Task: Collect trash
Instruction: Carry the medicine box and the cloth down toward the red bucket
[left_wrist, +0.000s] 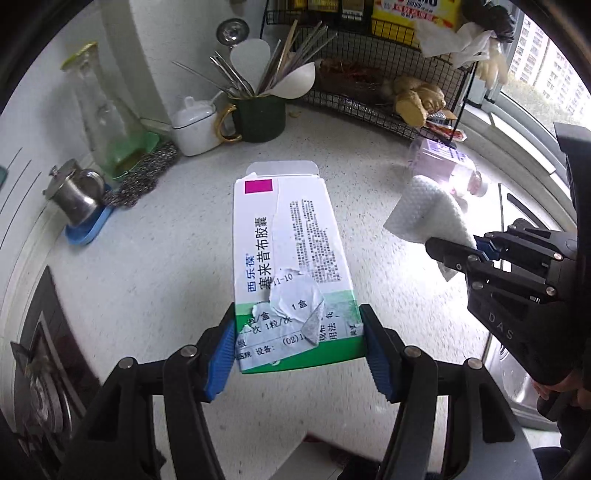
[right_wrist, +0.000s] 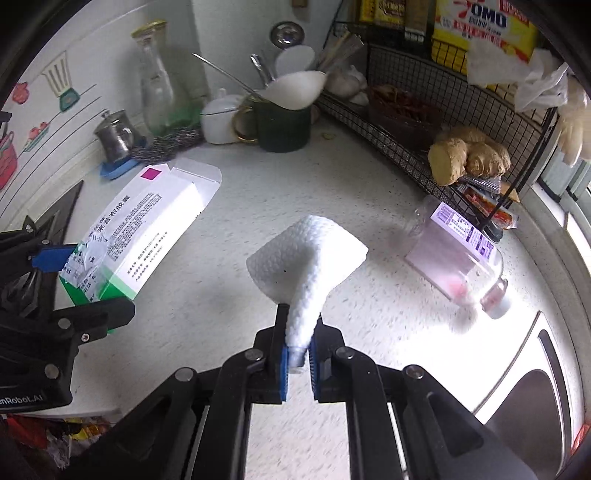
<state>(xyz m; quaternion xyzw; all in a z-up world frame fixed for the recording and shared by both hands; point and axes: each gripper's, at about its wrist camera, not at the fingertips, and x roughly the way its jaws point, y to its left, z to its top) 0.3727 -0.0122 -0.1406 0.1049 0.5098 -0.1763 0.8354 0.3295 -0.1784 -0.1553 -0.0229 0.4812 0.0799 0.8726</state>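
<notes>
**Both claws loaded: medicine box left, paper towel right**

Left claw (left_wrist: 299, 345) clamps the green-and-white medicine box (left_wrist: 291, 258) by its bottom end, blue pads (left_wrist: 221, 354) on both side walls; box lifted off the tabletop (left_wrist: 166, 258), top flap open. Print on box: 西乐葆, 塞来昔布胶囊, a magenta square at the top corner, dense small text too fine to read. Torn pharmacy sticker over the lower part, fragments legible: "11-10", "1盒", "1次 1粒/次", "设备: (02)1", "用法"

Right claw (right_wrist: 298, 354) clenched on a white embossed paper towel (right_wrist: 306, 258), pinched at its narrow end, the rest fanning out above the pads, off the tabletop. From the left wrist view the right claw (left_wrist: 454, 254) is at the right edge, "DAS" moulded on its black body. From the right wrist view the left claw body reads "...nRobot.AI"

Still lying on the tabletop: clear plastic bottle (right_wrist: 458, 258) on its side, purple-and-white label, print unreadable, pinkish residue inside, near the wire rack (right_wrist: 424, 147). Rack holds ginger (right_wrist: 469, 158), a yellow pack marked "OMO" (right_wrist: 484, 33) on the upper tier, crumpled white plastic bags hung at its corner

Back corner: dark green mug (left_wrist: 258, 114) with gold handle full of chopsticks and spoons, white lidded pot (left_wrist: 194, 125), glass carafe (left_wrist: 107, 110), small steel pot (left_wrist: 75, 195) on a blue pad. Wall has cartoon kitchen stickers, no text
</notes>
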